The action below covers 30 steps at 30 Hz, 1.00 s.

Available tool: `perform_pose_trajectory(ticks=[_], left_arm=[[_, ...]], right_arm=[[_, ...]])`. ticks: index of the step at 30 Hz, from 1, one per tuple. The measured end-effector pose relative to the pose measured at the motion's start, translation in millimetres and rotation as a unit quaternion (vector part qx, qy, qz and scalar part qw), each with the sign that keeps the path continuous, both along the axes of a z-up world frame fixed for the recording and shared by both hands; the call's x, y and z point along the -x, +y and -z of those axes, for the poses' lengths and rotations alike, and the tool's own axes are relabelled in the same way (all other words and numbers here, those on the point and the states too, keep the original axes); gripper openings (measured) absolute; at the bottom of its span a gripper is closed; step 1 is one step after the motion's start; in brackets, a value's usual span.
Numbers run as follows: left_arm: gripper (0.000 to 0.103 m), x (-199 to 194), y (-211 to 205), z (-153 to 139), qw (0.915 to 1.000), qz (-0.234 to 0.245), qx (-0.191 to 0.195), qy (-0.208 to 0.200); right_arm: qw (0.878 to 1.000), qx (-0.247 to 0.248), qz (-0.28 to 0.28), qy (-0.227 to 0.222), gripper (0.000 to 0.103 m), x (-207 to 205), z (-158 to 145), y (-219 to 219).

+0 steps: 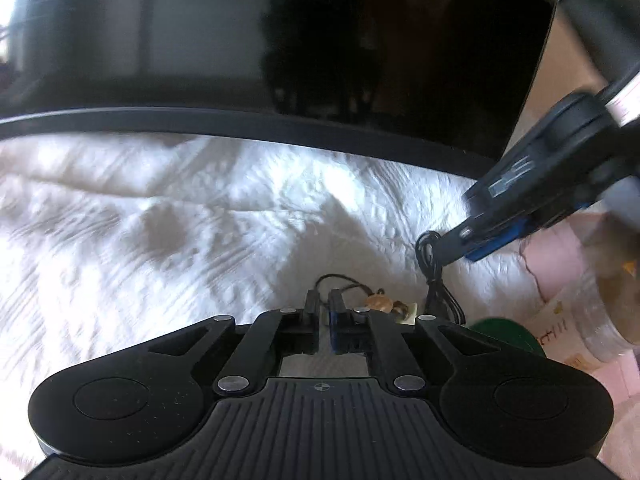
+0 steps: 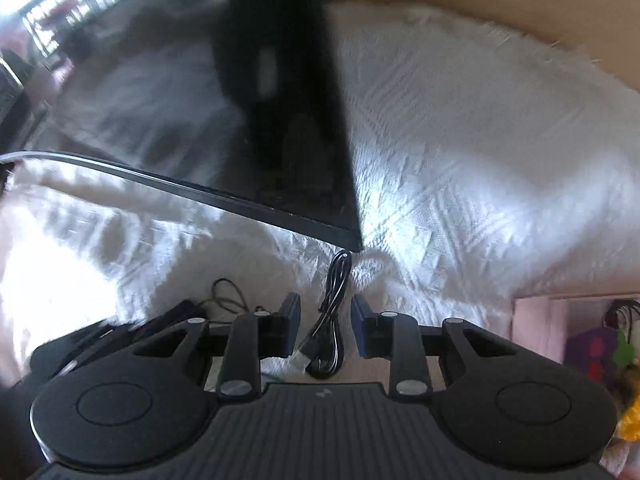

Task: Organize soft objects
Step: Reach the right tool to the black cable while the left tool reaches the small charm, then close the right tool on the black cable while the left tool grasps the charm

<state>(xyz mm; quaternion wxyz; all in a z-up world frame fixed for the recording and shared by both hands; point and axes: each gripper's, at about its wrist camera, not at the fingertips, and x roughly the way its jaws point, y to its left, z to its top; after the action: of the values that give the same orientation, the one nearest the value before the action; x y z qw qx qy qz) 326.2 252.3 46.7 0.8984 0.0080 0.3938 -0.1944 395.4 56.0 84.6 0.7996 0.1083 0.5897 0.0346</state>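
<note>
A white textured cloth (image 1: 160, 220) covers the surface under both grippers; it also shows in the right wrist view (image 2: 460, 168). My left gripper (image 1: 324, 304) is nearly shut with nothing seen between its fingers, just above the cloth. A small brown trinket on a thin cord (image 1: 380, 302) lies right of its tips. My right gripper (image 2: 326, 312) is open, its fingers either side of a coiled black USB cable (image 2: 332, 312) lying on the cloth. The right gripper (image 1: 452, 248) also shows in the left wrist view, over the cable (image 1: 432, 276).
A large black monitor screen (image 1: 280, 40) stands on the cloth, its lower corner (image 2: 352, 240) just beyond the cable. A green round object (image 1: 504, 334) and pink items (image 1: 560, 280) lie at the right. A pink box with colourful toys (image 2: 592, 344) sits at the right.
</note>
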Motion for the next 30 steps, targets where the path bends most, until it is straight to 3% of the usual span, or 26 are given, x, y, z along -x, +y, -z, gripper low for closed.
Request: perform_pose_trajectory(ticks=[5,9,14,17,19,23,25,27,30], left_arm=[[0.006,18,23,-18,0.9992,-0.015,0.027,-0.023],[0.008,15,19,-21,0.9979,0.047,0.042,-0.019],[0.013,-7,0,-20,0.9954,0.096,0.0,0.006],[0.013,-29,-6,-20,0.9932,0.096,0.029,0.059],[0.013,-52,-15,-15,0.9872,0.091,0.041,0.124],[0.013,-91,-37,3,0.9707,0.035,0.004,0.238],[0.013,-100,-47,7,0.9646,0.008,-0.009,0.263],[0.012,-103,-56,8,0.9639,-0.01,-0.026,0.265],[0.013,-100,-73,2,0.9638,0.003,-0.026,0.265]], right_arm=[[1.0,0.014,0.017,0.014,0.026,-6,24,10],[0.999,0.01,0.026,0.022,0.018,-6,38,13],[1.0,-0.004,0.005,0.011,0.013,3,30,10],[1.0,-0.015,-0.01,-0.015,0.013,16,9,3],[0.999,-0.028,-0.014,-0.024,0.013,24,-2,-4],[0.999,-0.032,-0.011,-0.039,0.013,35,-18,-21],[0.998,-0.032,-0.011,-0.05,0.013,39,-25,-27],[0.998,-0.038,-0.01,-0.057,0.013,43,-27,-35],[0.997,-0.049,-0.004,-0.061,0.013,46,-28,-45]])
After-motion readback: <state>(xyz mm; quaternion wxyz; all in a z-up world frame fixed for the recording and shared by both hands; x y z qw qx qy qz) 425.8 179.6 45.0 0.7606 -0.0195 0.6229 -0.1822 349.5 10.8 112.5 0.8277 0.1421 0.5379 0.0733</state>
